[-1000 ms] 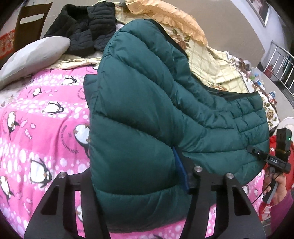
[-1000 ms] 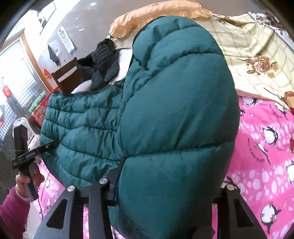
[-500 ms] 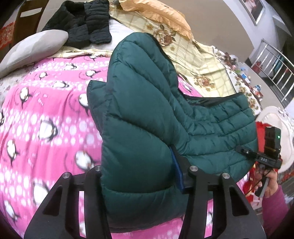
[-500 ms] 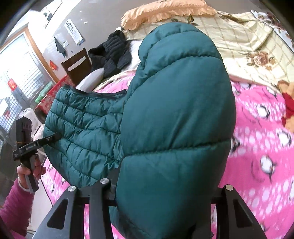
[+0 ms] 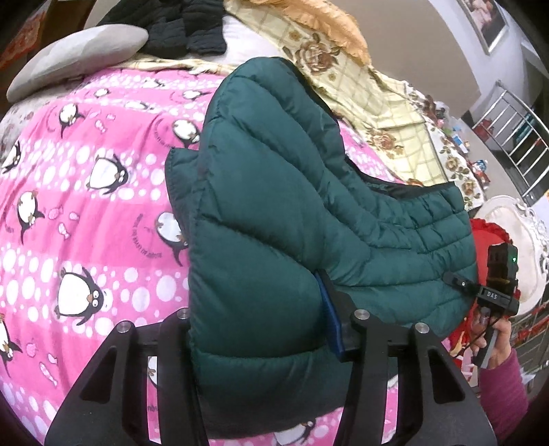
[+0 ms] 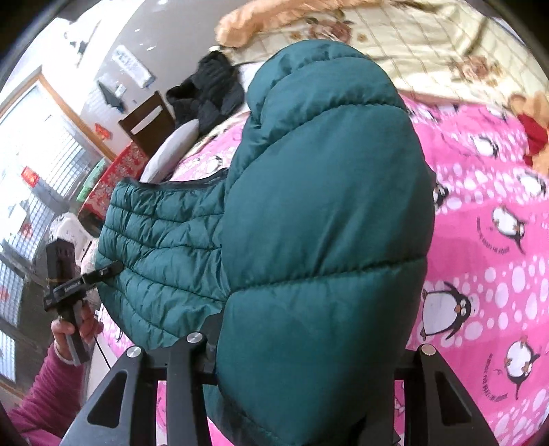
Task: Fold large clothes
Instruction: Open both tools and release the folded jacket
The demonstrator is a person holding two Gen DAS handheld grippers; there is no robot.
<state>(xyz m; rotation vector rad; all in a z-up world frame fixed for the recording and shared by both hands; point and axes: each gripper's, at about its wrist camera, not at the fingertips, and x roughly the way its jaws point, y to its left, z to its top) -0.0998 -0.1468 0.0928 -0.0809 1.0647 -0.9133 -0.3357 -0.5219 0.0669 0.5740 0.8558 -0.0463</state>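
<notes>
Both tongs are clamped on thick folds of the dark green puffer jacket, and I hold it raised over the pink penguin blanket. On my left gripper the padded fabric fills the whole gap between the jaws, bulging out above them; a blue pad shows against the cloth on the right-hand finger. My right gripper is packed the same way, the quilted bulk pressed between both fingers and hiding most of them.

From the left wrist view I see the jacket's quilted body stretch off to the right, where the other handheld gripper bites its far edge, gripped by a hand in a magenta sleeve. From the right wrist view the mirror holds: the fabric runs left to the opposite gripper, with a hand on its handle.

Beyond the jacket, at the far side of the bed, lie a black quilted garment, a grey pillow and a cream floral quilt with an orange ruffled edge. A brown chair stands by the wall. A soft toy with red on it sits at the blanket's right edge.
</notes>
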